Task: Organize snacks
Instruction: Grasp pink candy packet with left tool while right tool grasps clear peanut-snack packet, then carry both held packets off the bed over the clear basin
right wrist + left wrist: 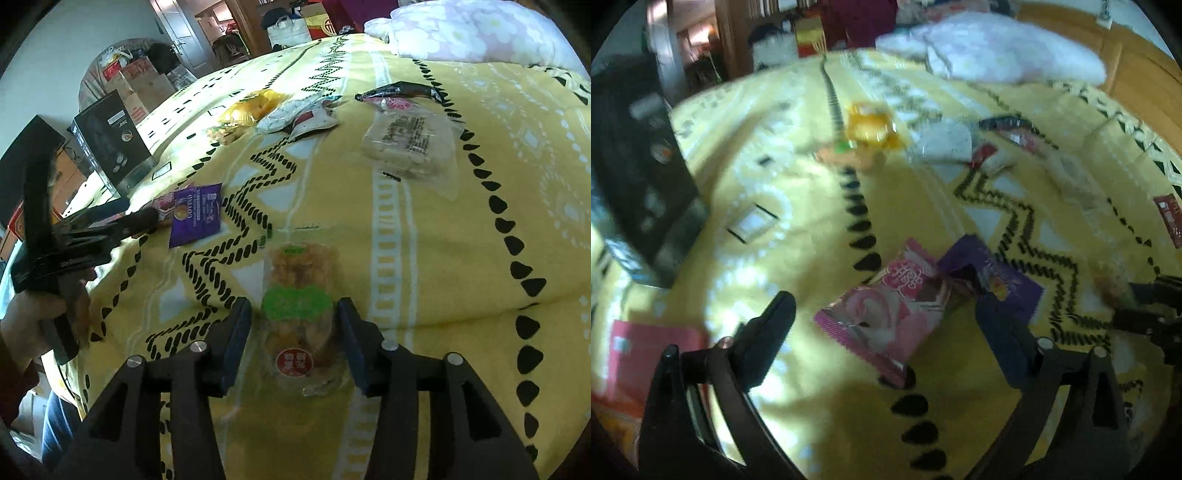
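Snack packs lie on a yellow patterned bedspread [461, 229]. In the left wrist view my left gripper [886, 317] is open around a pink packet [886, 314], with a purple packet [997, 277] beside its right finger. In the right wrist view my right gripper [295, 317] is open, its fingers on either side of a clear pack of golden snacks with a green label [301, 306] that lies on the bed. The left gripper [140, 221] shows there at the left, by the purple packet [195, 214].
Farther up the bed lie a yellow pack [251, 107], a white pack [288, 114], a black-and-pink wrapper [399, 92] and a clear tray pack [410, 140]. A black box [110, 140] stands at the bed's left edge. A pale quilt [472, 33] is heaped at the far end.
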A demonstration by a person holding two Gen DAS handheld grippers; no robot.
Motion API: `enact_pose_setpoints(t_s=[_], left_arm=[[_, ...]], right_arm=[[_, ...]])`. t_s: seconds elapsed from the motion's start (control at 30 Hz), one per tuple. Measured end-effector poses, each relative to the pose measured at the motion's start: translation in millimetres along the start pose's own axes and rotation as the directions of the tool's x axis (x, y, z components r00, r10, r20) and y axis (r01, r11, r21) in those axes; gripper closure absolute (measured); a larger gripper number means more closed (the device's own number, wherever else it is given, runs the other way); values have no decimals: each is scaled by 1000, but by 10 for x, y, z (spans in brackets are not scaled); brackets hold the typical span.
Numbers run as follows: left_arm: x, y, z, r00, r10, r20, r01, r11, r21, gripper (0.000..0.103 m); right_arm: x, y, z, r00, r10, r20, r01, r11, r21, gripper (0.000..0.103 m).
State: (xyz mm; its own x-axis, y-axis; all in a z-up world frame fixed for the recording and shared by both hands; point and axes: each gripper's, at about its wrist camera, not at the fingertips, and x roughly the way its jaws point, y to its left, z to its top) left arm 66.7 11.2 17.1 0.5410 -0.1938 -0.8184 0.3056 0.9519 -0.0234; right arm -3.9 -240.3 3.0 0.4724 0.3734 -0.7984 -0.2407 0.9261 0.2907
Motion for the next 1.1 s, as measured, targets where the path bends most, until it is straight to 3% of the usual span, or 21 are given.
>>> enact_pose_setpoints(t_s=[0.07,0.1,0.13,0.17,0.2,0.23,0.3,0.6,0.7,1.1], left_arm=[[106,-1,-27,999,-5,-45,5,1000,0,31],[89,-9,-45,999,0,-33,0,1000,1,37],[48,-25,-63,1000,-4,-23,4,1000,4,46],[20,-35,-68,1000,-13,-18,13,1000,4,63],[1,-39,-75,1000,-14,-19,14,1000,2,68],[-21,-40,-80,1000,-14,-17,14,1000,-5,69],[-92,-38,-103,1000,-17,-12,17,1000,-25,72],[-730,-34,-172,999,-9,46,14,993,-113,81],[-1049,-30,-137,995,-9,101,22,991,-129,82],[-2252,430,20,945,54,323,20,975,-222,83]], right_arm=[[10,9,11,1000,-4,-6,4,1000,-8,52],[19,14,16,1000,-7,-9,7,1000,-13,52],[22,18,18,1000,-9,-11,9,1000,-17,52],[17,23,19,1000,-18,-10,18,1000,-20,54],[16,26,16,1000,-28,-9,27,999,-24,59],[13,21,11,1000,-30,-6,30,999,-22,64],[-3,13,6,1000,-29,3,30,999,-15,66],[-345,181,12,996,-35,87,37,999,-16,67],[-491,305,64,992,-34,118,38,999,-30,67],[-1103,1172,543,962,37,270,4,989,-151,67]])
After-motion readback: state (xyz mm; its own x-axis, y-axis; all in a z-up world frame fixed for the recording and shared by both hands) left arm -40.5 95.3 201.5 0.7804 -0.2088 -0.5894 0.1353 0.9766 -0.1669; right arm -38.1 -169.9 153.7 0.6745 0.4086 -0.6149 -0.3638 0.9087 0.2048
